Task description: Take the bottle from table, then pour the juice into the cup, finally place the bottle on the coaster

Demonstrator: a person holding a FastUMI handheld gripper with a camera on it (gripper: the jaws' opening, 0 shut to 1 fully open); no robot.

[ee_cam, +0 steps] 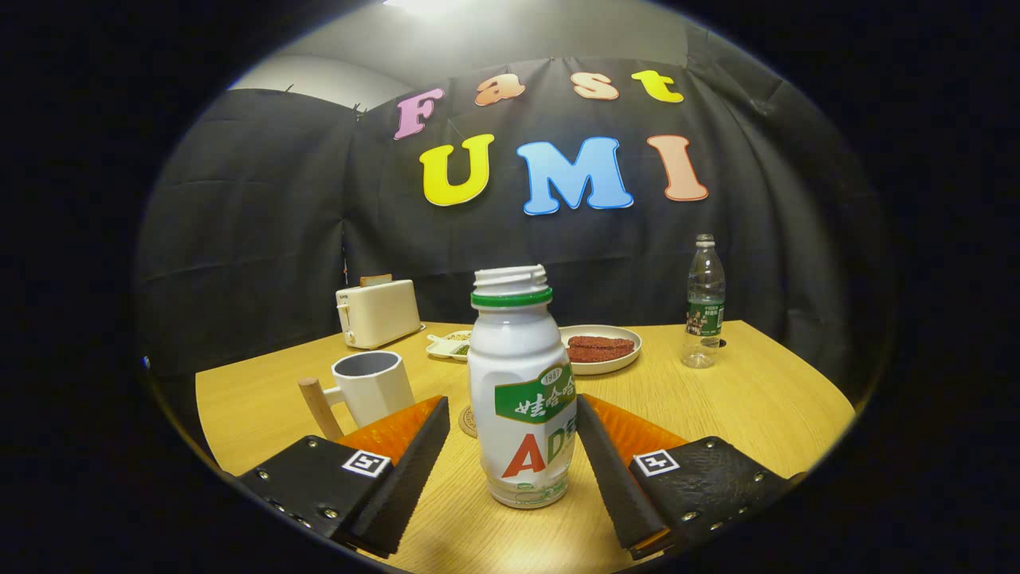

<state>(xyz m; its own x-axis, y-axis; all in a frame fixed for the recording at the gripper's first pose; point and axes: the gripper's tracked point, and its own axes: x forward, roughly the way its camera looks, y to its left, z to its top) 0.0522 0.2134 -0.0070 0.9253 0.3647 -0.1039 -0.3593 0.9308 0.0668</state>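
Tongs (510, 434) spread wide, held low and level just above the tabletop (757, 399). Left finger (406, 470) well apart from the bottle (522, 391) standing between them; right finger (610, 470) touching or nearly touching it.

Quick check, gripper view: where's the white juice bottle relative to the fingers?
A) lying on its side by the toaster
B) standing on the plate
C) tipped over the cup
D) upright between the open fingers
D: the white juice bottle stands upright on the table between the gripper fingers, which are spread with gaps on both sides.
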